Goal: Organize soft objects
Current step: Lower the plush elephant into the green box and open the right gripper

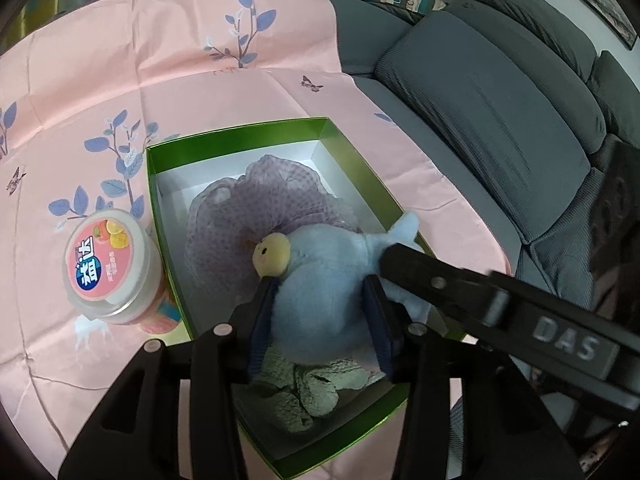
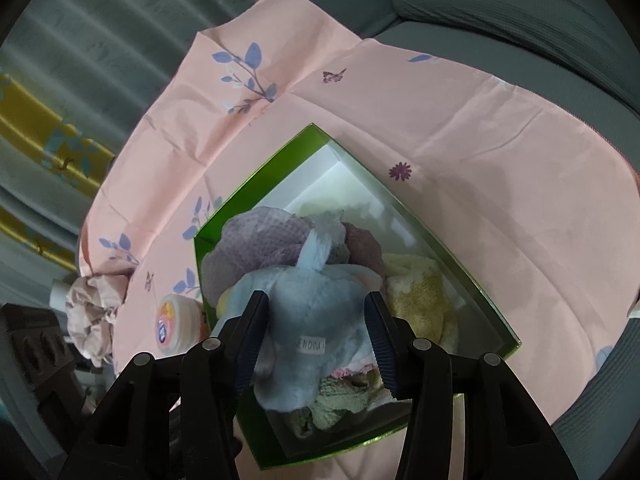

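Placement step: left gripper (image 1: pixel 320 304) and right gripper (image 2: pixel 316 340) both clamp the pale-blue plush bird toy (image 1: pixel 324 284) over the green cardboard box (image 1: pixel 236 132); next, lower and release.

A lidded candy jar (image 1: pixel 108 268) stands on pink floral cloth (image 1: pixel 200 60) draping a grey sofa (image 1: pixel 500 120).

In my left wrist view, the green cardboard box (image 1: pixel 352 148) sits centre frame on the pink floral cloth (image 1: pixel 120 80); the round plastic lidded jar (image 1: pixel 106 264) stands just left of it.
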Available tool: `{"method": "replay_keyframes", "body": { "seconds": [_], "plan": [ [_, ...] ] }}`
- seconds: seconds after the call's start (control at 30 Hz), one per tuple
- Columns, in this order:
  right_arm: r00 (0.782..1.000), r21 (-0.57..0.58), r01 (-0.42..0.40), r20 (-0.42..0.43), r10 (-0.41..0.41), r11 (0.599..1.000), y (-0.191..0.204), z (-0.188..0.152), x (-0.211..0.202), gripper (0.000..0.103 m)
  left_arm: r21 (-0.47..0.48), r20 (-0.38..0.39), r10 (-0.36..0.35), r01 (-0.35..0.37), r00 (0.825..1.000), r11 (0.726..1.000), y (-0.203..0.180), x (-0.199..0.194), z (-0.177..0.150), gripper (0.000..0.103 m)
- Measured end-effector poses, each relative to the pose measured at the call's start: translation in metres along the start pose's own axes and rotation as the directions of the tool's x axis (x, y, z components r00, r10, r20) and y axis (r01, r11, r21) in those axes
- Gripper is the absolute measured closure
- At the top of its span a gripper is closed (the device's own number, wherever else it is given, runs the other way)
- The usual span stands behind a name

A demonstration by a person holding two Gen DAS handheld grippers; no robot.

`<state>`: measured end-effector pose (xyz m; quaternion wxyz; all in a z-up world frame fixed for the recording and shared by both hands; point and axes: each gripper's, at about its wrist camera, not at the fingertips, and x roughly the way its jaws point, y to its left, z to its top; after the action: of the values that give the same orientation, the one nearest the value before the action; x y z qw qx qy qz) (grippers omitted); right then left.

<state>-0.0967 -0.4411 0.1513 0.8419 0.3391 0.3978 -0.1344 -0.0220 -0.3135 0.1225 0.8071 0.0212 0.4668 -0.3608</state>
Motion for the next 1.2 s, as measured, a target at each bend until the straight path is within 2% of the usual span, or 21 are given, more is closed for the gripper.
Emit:
{"method": "replay_keyframes", "body": {
  "seconds": [0.1, 0.37, 0.63, 0.9, 1.13, 1.2],
  "plan": [
    [1.0, -0.009, -0.002, 0.021, 0.002, 1.0, 0.002, -0.002, -0.008, 0.053, -0.007, 0.001, 0.019, -0.019, 1.0, 1.0, 0.002, 0.002, 0.0, 0.047],
    [1.0, -0.02, -0.03, 0.001, 0.03, 0.999, 0.002, 0.001, 0.004, 0.053, 0.005, 0.012, 0.081, -0.081, 0.997, 0.997, 0.006, 0.0, 0.0, 0.044],
    [1.0, -0.043, -0.01, -0.007, 0.01, 0.999, 0.008, 0.003, 0.015, 0.053, 0.003, 0.006, 0.103, -0.103, 0.995, 0.995, 0.006, -0.003, -0.002, 0.043],
    [1.0, -0.054, -0.017, 0.01, 0.018, 0.998, 0.011, 0.007, 0.02, 0.053, -0.065, -0.008, 0.045, -0.045, 0.999, 0.997, 0.014, -0.019, -0.001, 0.044],
    [1.0, -0.089, -0.016, 0.017, 0.018, 0.996, 0.023, 0.009, 0.024, 0.053, -0.056, -0.033, -0.033, 0.031, 0.999, 0.998, 0.006, -0.035, -0.006, 0.044],
    [1.0, -0.105, -0.015, 0.013, 0.017, 0.994, 0.028, 0.01, 0.028, 0.053, -0.059, -0.029, -0.013, 0.011, 0.999, 0.998, 0.006, -0.039, -0.007, 0.044]
  ]
}}
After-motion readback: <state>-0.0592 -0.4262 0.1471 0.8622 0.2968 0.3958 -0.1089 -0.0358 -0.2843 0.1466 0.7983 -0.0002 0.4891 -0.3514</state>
